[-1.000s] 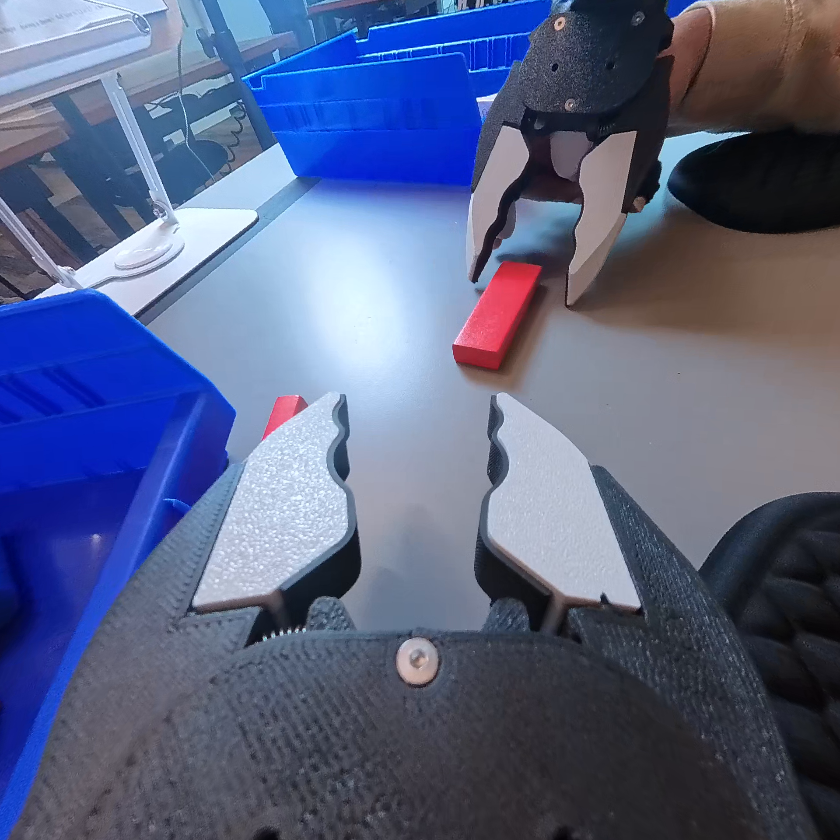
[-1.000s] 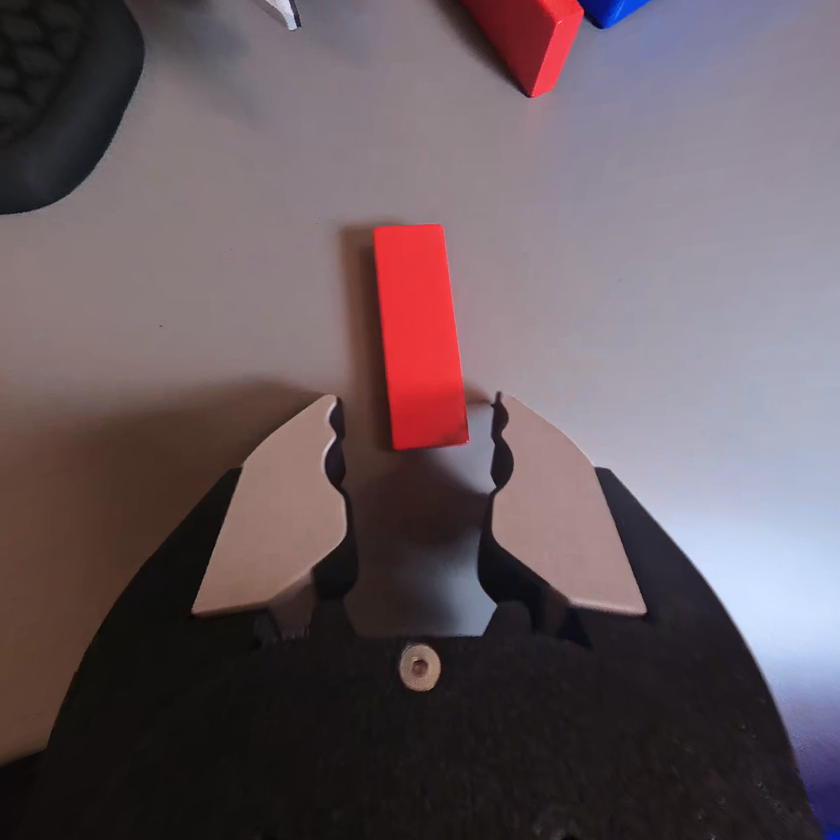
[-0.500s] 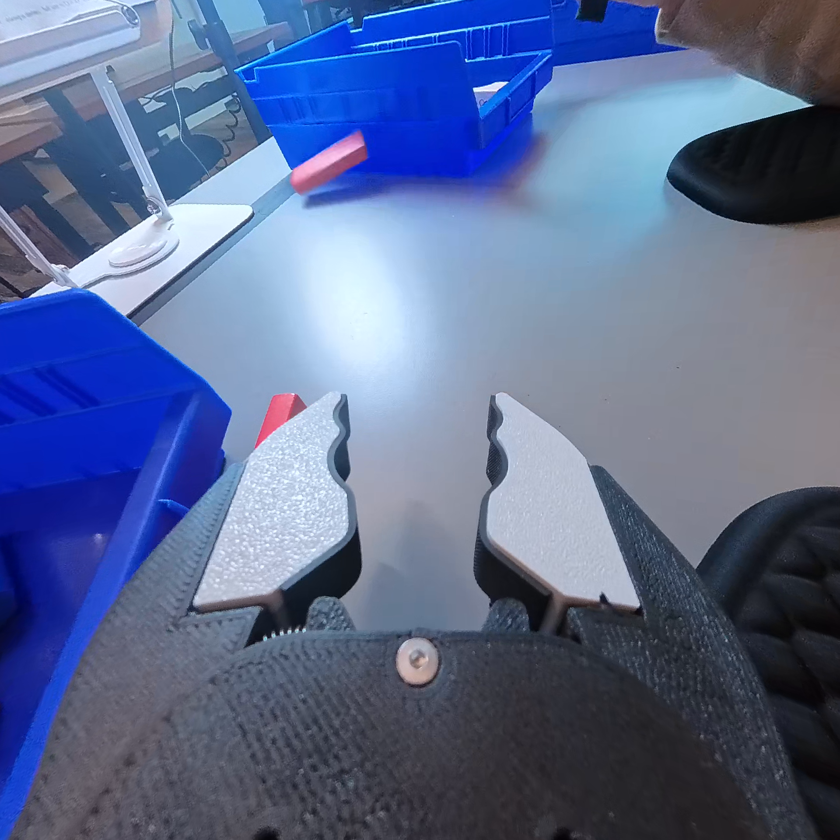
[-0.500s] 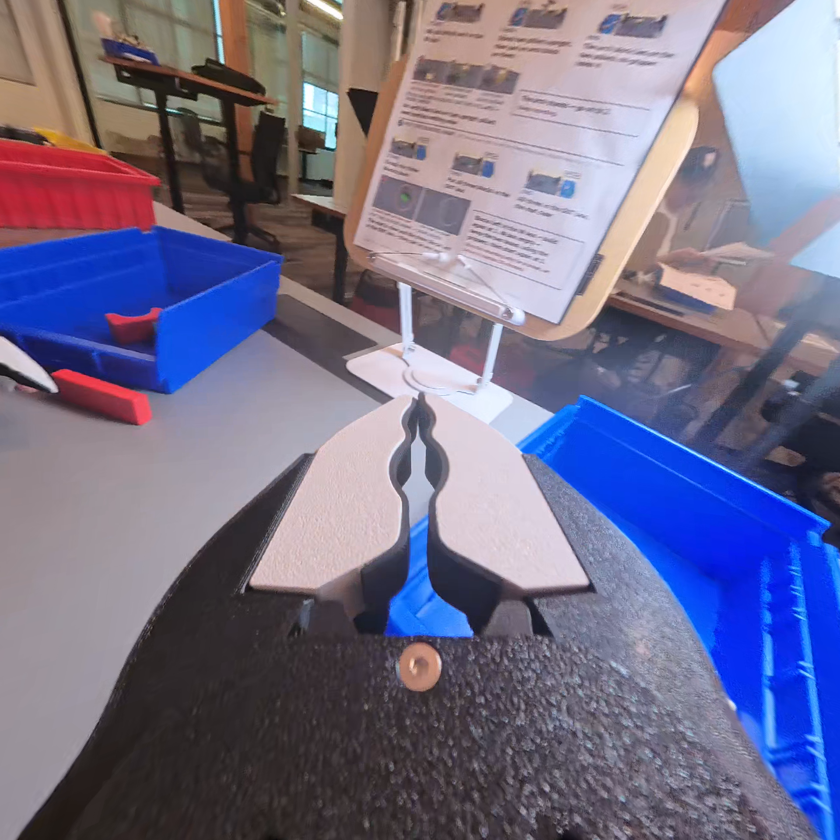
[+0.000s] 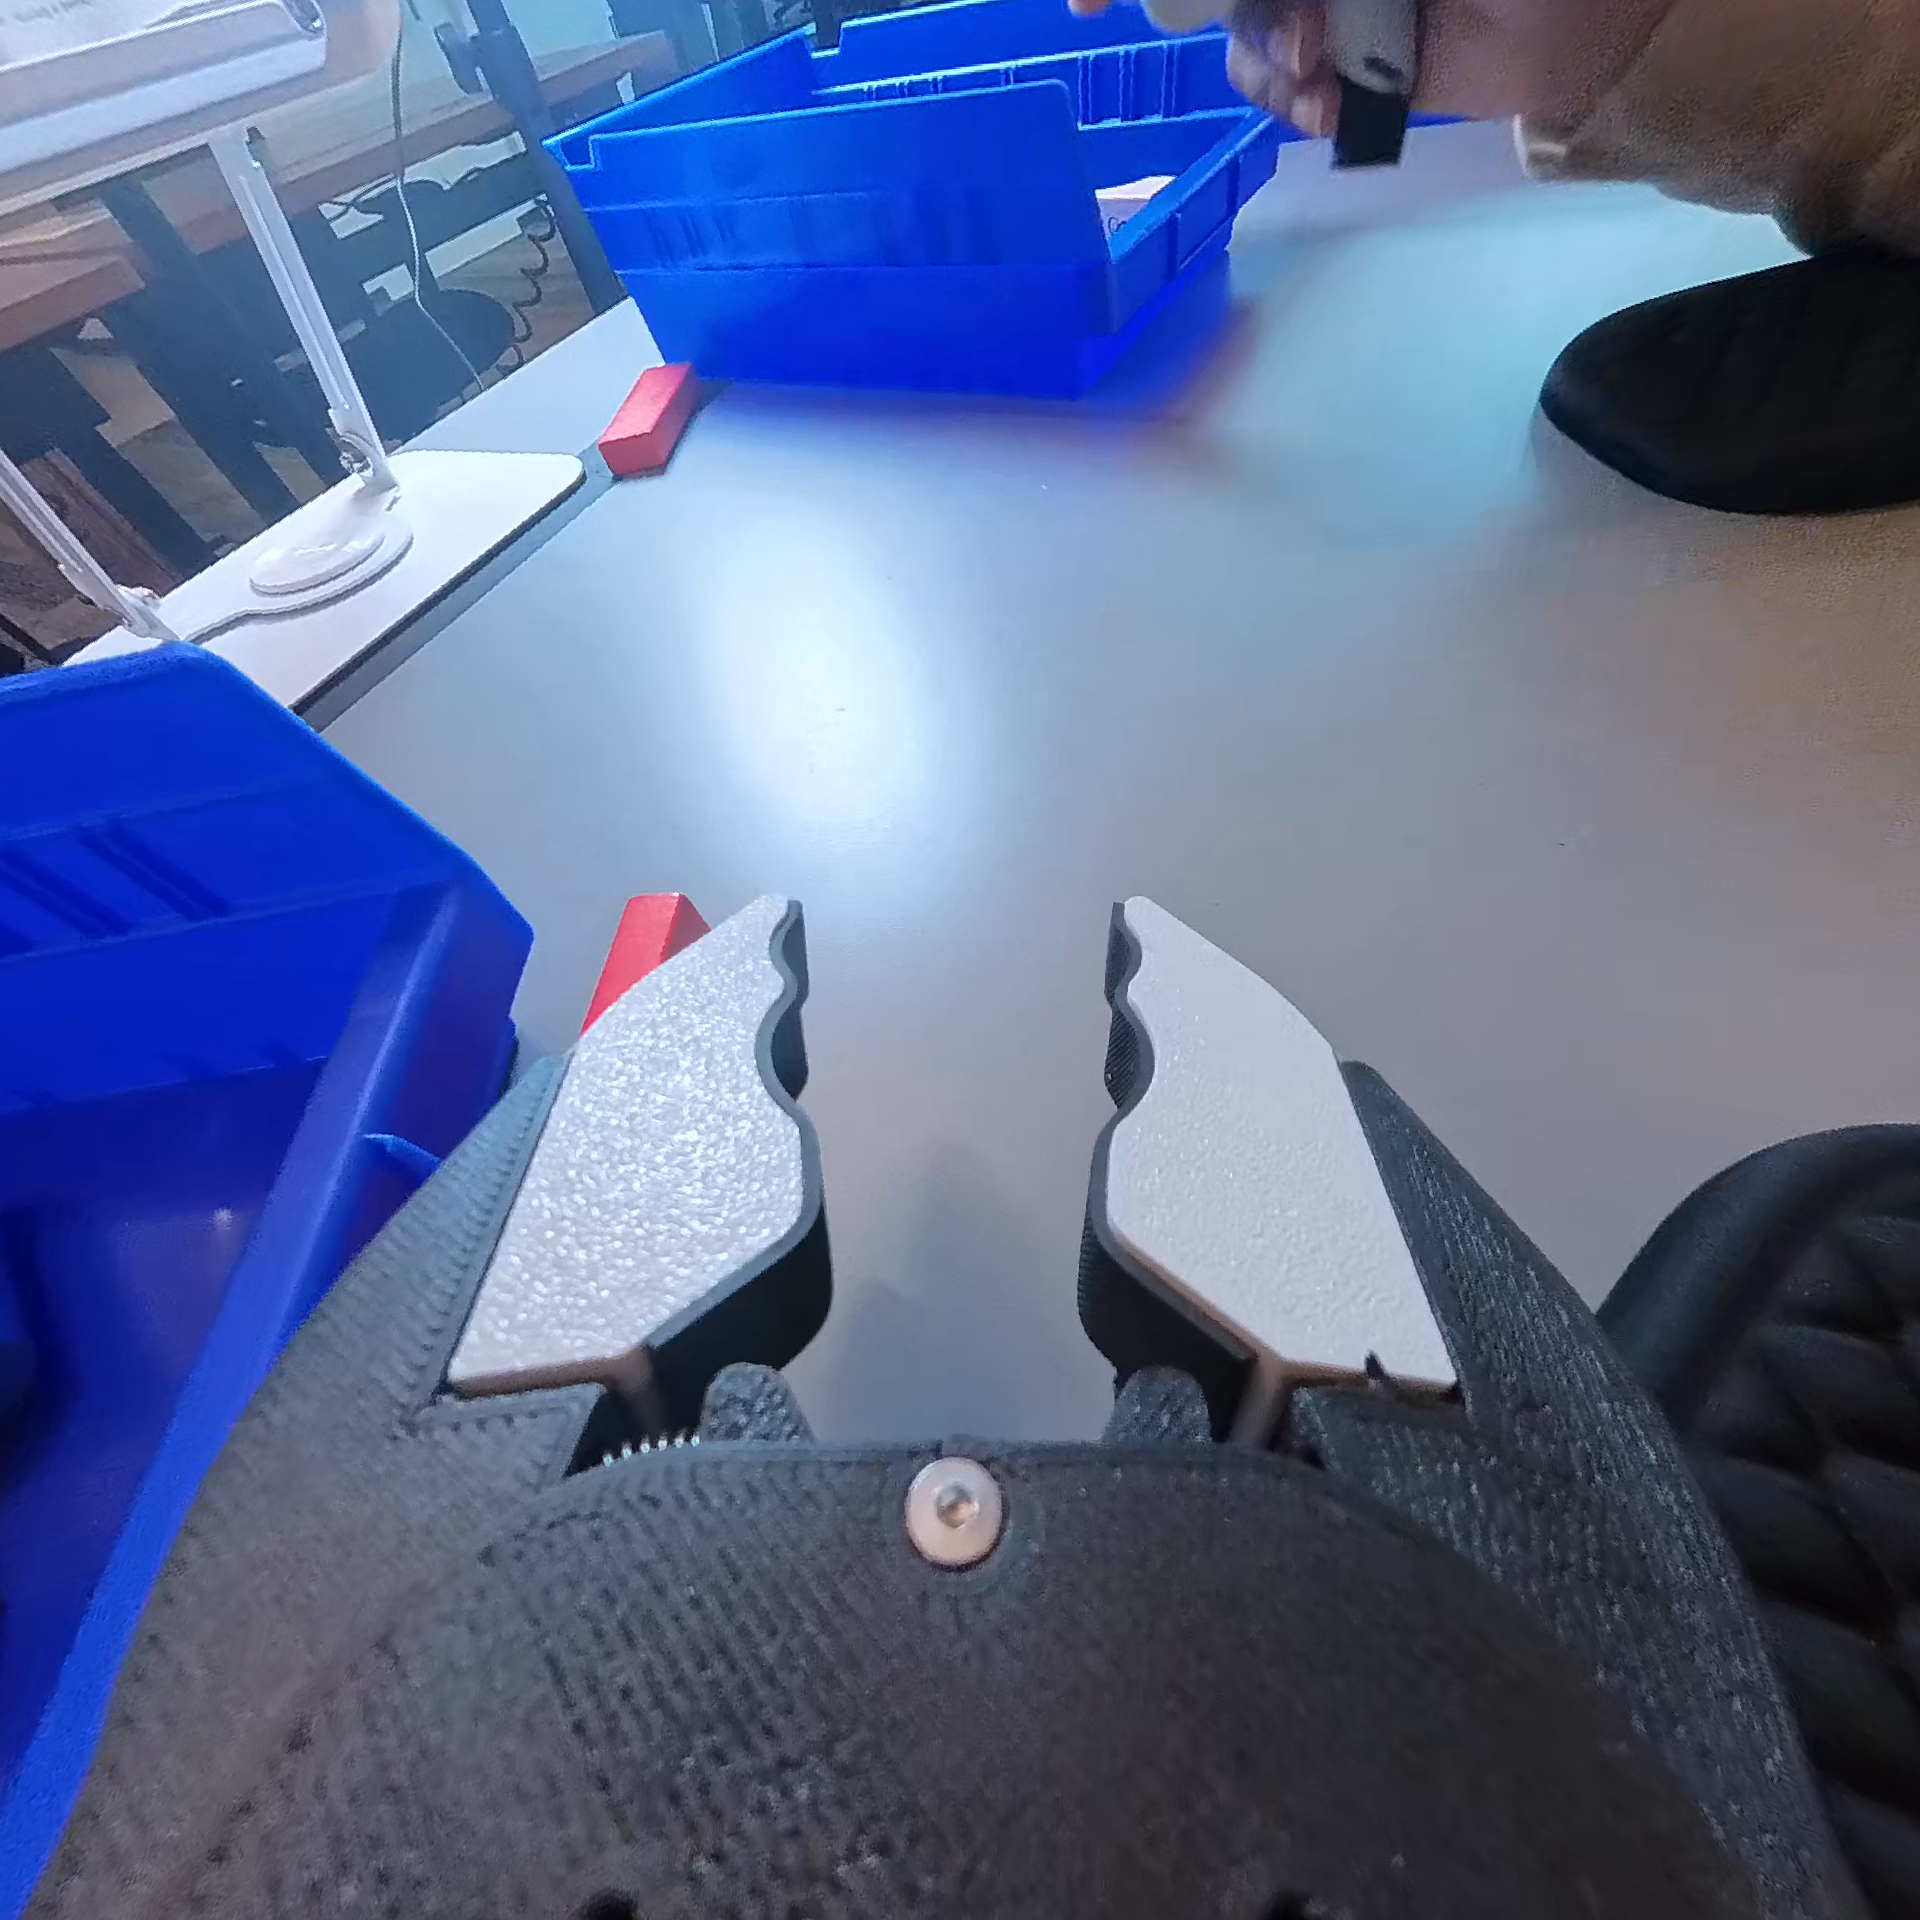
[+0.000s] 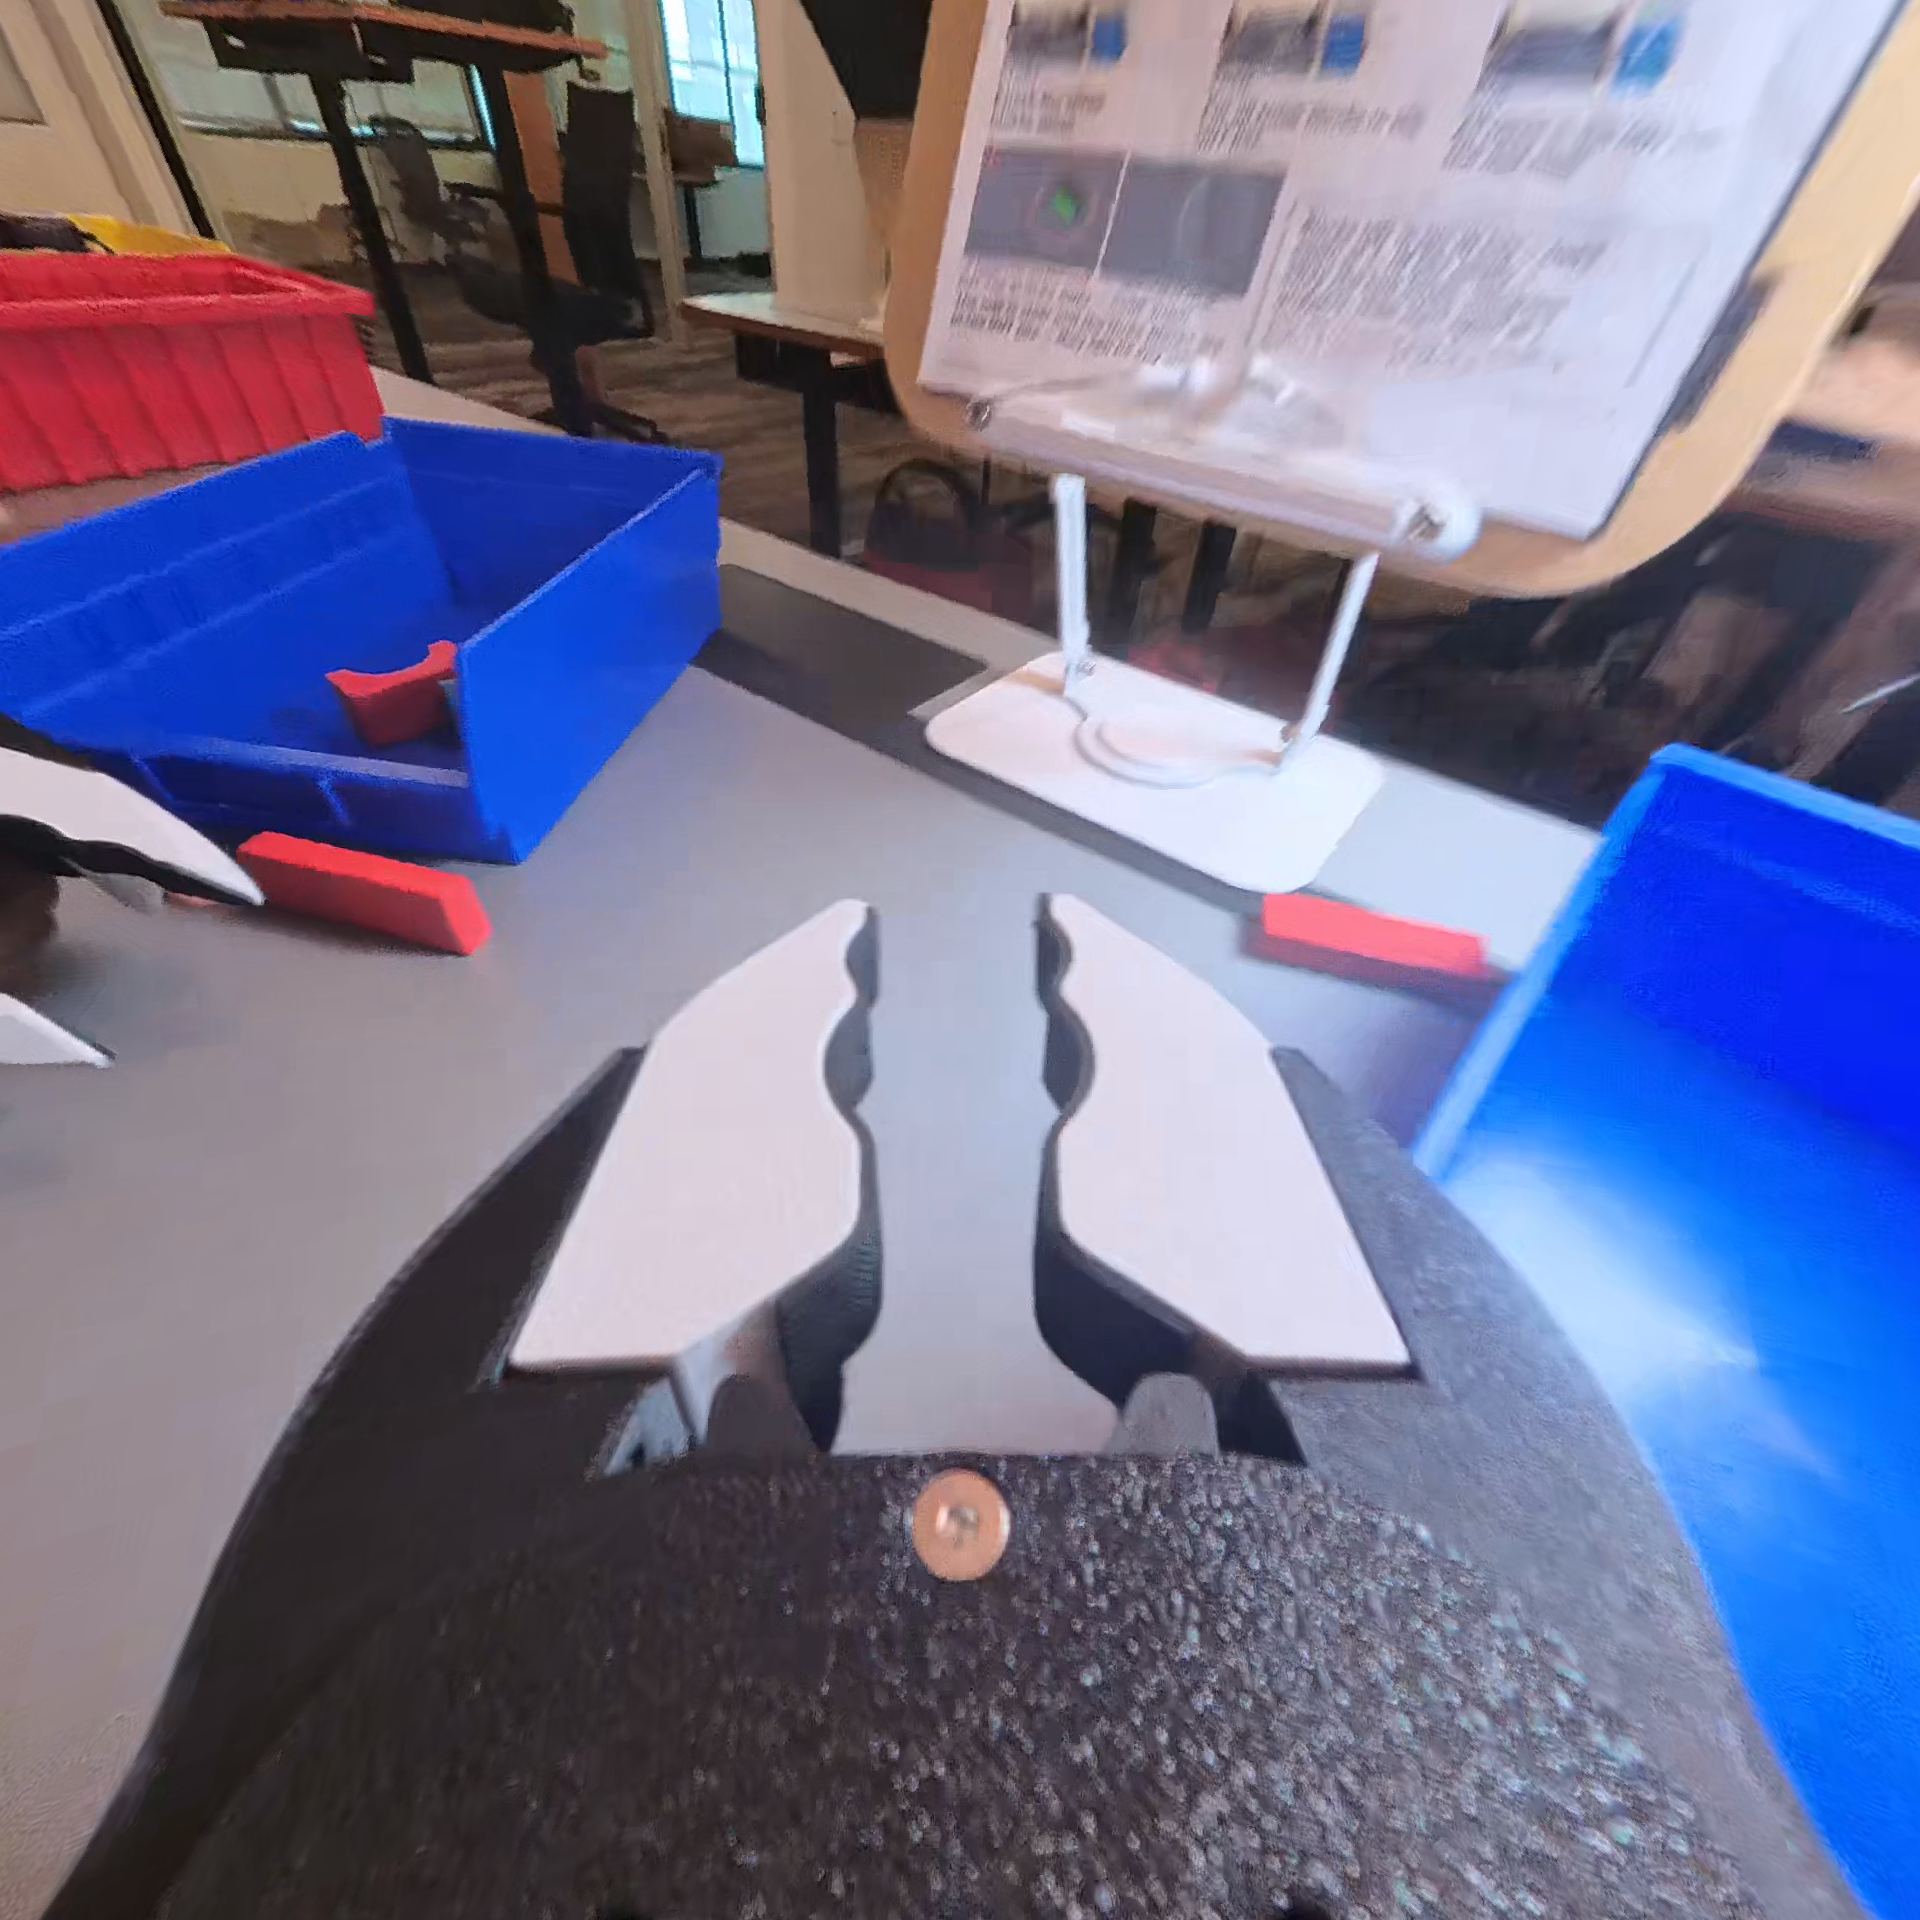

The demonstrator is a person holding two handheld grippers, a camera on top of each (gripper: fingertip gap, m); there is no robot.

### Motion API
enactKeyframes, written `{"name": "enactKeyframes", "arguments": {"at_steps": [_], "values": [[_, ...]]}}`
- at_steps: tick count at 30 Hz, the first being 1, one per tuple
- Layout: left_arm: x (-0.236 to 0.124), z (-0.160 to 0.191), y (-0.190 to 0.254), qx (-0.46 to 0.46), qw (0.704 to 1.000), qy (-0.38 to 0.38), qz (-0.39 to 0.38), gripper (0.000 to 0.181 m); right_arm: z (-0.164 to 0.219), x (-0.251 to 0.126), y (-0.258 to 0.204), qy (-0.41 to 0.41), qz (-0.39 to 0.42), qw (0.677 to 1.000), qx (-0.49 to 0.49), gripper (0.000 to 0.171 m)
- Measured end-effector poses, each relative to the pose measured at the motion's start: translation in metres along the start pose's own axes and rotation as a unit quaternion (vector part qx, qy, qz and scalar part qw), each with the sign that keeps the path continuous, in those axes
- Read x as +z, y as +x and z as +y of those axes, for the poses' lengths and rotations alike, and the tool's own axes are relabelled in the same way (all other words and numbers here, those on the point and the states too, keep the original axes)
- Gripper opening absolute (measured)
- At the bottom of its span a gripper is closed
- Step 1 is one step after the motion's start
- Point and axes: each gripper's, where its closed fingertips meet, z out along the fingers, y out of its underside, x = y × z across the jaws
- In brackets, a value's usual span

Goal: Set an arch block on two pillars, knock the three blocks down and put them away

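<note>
My left gripper (image 5: 956, 914) is open and empty, low over the grey table (image 5: 1143, 675). A red pillar block (image 5: 644, 945) lies just left of its left finger, beside the near blue bin (image 5: 208, 935). The second red pillar block (image 5: 646, 418) lies against the far blue bin (image 5: 883, 260). My right gripper (image 6: 956, 909) is partly open with nothing between the pads. In the right wrist view, the red arch block (image 6: 395, 691) sits inside a blue bin (image 6: 582, 644). One pillar block (image 6: 364, 891) lies in front of that bin. The other pillar block (image 6: 1371, 940) lies by the second blue bin (image 6: 1714, 1039).
A white document stand (image 6: 1195, 769) stands at the table's edge. A red bin (image 6: 156, 364) sits behind the blue one. Black cushions (image 5: 1745, 384) (image 5: 1818, 1351) lie on the right. A hand (image 5: 1662, 104) is at the top right. The grippers' ends are close to 25 cm from one another. The red pillar block (image 5: 644, 945) lies some 5 cm from my left tips, 25 cm from my right tips. It is also in sight in the right wrist view (image 6: 406, 882).
My right gripper stood open around a pillar block, then its pads came together on air as that block shot off to the far bin. The right jaws have opened partly and swung round. The left gripper is still.
</note>
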Motion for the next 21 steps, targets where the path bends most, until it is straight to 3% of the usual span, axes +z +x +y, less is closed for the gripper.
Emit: {"name": "enactKeyframes", "arguments": {"at_steps": [3, 5, 11, 15, 21], "values": [[0.001, 0.0, -0.003, -0.006, 1.0, -0.001, -0.005, 0.054, 0.031, 0.045, -0.034, -0.056, 0.009, 0.997, 0.052, 0.074], [0.001, -0.001, -0.003, -0.004, 1.0, 0.001, -0.007, 0.054, 0.049, 0.077, -0.034, -0.097, 0.042, 0.992, 0.069, 0.085], [0.0, -0.002, 0.001, 0.011, 1.0, 0.005, -0.008, 0.053, 0.091, 0.145, 0.064, -0.202, 0.188, 0.95, 0.148, 0.11], [0.0, -0.001, 0.005, 0.015, 1.0, 0.002, 0.001, 0.052, 0.123, 0.16, 0.112, -0.261, 0.238, 0.909, 0.219, 0.116], [0.0, -0.001, 0.005, 0.014, 1.0, 0.001, 0.003, 0.052, 0.131, 0.18, 0.157, -0.295, 0.303, 0.882, 0.208, 0.107]]}}
